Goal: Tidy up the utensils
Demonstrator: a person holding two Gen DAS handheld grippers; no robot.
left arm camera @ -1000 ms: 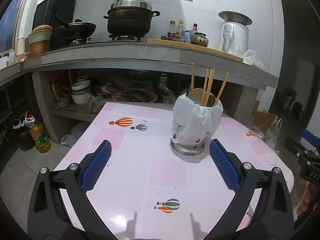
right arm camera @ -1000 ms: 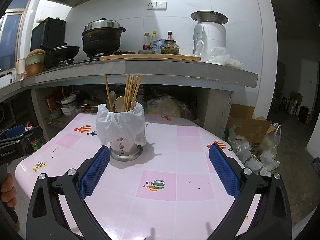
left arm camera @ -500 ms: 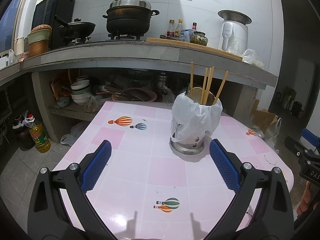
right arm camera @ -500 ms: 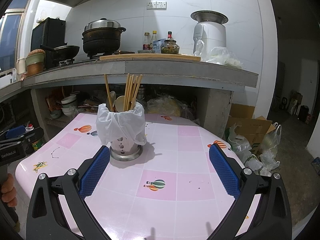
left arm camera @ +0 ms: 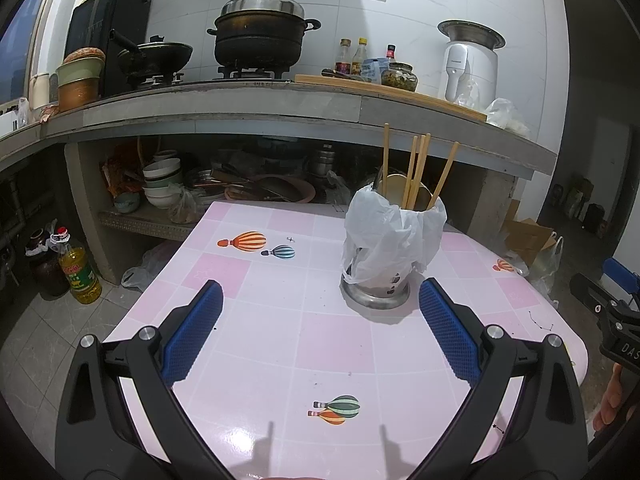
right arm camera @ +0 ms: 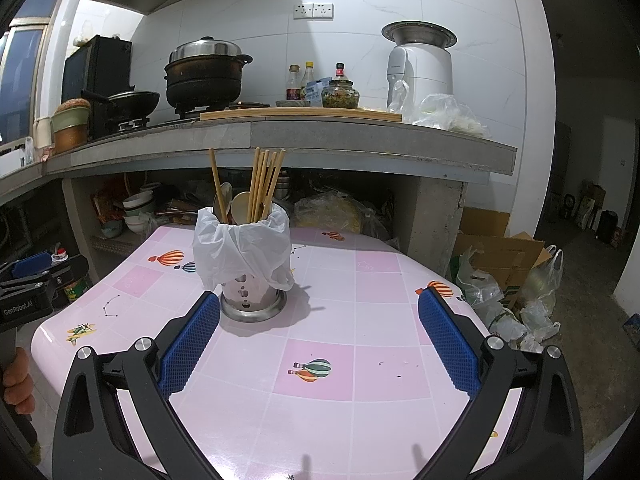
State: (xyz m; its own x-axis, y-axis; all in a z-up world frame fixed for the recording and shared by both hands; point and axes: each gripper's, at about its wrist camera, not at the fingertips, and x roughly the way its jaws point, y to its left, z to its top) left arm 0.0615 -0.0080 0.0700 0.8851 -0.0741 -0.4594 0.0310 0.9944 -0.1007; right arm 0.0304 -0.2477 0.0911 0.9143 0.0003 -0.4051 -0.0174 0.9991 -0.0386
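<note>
A metal utensil holder [left arm camera: 376, 284] [right arm camera: 253, 298] stands on the pink table [left arm camera: 280, 344] [right arm camera: 360, 344], draped with a white plastic bag [left arm camera: 394, 236] [right arm camera: 240, 248]. Wooden chopsticks [left arm camera: 418, 170] [right arm camera: 262, 184] and spoons [right arm camera: 240, 208] stick up out of it. My left gripper [left arm camera: 320, 320] is open above the near part of the table, the holder just ahead between its fingertips. My right gripper [right arm camera: 318, 320] is open too, with the holder beside its left fingertip. Both hold nothing.
A concrete counter [left arm camera: 280, 104] behind the table carries a large pot [left arm camera: 260, 32], a wok, bottles and a white appliance [right arm camera: 420, 68]. Bowls and pans fill the shelf [left arm camera: 168, 188] beneath. An oil bottle [left arm camera: 78, 268] stands on the floor left; boxes and bags [right arm camera: 508, 272] lie right.
</note>
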